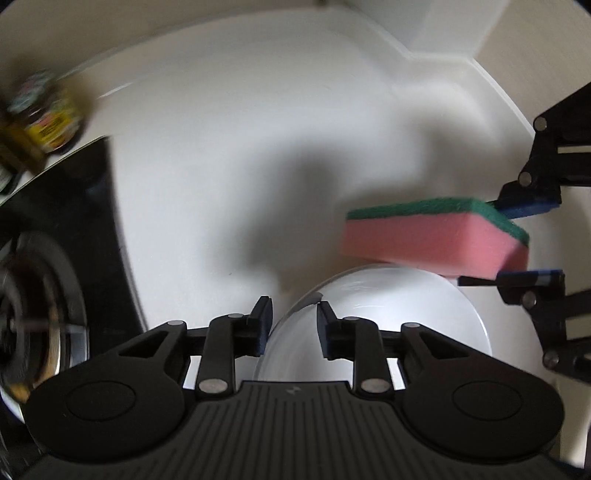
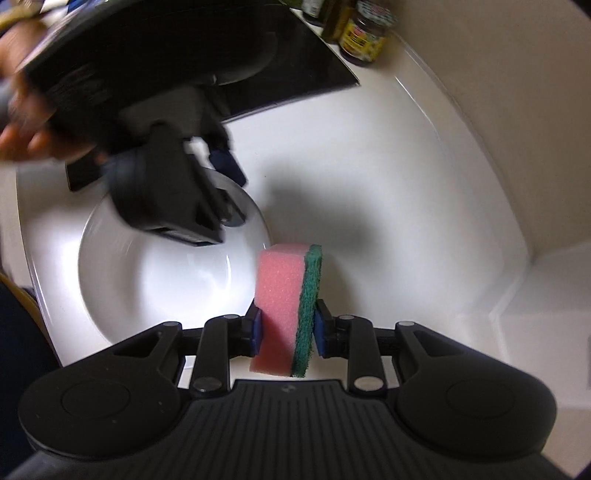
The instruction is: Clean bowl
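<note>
A white bowl (image 1: 388,317) sits on the white counter, and my left gripper (image 1: 291,325) straddles its near rim, one finger inside and one outside; whether the pads press on it is unclear. In the right wrist view the bowl (image 2: 155,280) lies at the left with the left gripper (image 2: 221,192) over its far rim. My right gripper (image 2: 288,332) is shut on a pink sponge with a green scouring side (image 2: 284,295), held at the bowl's right edge. In the left wrist view the sponge (image 1: 436,236) hovers over the bowl's far rim, held by the right gripper (image 1: 517,243).
A black cooktop (image 2: 295,74) with a burner (image 1: 40,317) lies to the left of the bowl. Jars and bottles (image 2: 362,33) stand behind the cooktop near the wall; a jar (image 1: 48,114) also shows in the left wrist view. The white counter (image 1: 240,147) meets the wall corner at the far right.
</note>
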The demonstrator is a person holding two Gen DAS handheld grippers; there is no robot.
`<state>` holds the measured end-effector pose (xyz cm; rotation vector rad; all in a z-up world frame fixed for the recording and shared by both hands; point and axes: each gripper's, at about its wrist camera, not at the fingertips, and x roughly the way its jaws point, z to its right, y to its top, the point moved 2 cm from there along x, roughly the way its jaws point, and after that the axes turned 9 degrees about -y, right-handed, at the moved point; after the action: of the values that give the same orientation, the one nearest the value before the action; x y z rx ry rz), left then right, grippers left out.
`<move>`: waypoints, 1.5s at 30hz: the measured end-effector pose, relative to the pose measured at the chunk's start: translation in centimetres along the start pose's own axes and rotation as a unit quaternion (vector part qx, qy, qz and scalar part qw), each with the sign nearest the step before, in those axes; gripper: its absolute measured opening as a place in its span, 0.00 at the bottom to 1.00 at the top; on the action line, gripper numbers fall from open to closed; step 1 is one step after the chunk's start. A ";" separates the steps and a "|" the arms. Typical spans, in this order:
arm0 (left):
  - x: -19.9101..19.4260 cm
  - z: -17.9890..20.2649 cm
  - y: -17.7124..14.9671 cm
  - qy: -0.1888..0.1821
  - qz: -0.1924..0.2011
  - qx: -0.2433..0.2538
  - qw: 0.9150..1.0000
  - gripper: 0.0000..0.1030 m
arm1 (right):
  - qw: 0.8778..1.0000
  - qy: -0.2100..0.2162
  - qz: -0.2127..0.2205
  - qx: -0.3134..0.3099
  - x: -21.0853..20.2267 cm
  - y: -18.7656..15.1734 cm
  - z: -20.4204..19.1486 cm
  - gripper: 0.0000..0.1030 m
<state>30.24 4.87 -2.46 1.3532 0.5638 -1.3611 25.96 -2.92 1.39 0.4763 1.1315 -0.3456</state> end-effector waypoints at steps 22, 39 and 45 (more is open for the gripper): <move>-0.6 0.2 -2.0 0.013 -0.015 0.080 0.997 0.16 | 0.999 -0.020 0.016 -0.038 0.8 0.5 -1.9 0.24; -1.0 -2.7 -6.1 0.008 0.103 -0.255 0.961 0.35 | 0.991 -0.056 0.017 0.117 -1.2 -3.6 -2.9 0.24; -1.9 -1.9 -8.3 0.030 0.072 -0.257 0.963 0.24 | 0.987 -0.049 0.012 0.154 -0.7 -3.0 -1.8 0.24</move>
<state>23.21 9.72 -4.06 0.9882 0.7806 -0.9683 22.76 -4.53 0.87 0.7358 0.9795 -0.5211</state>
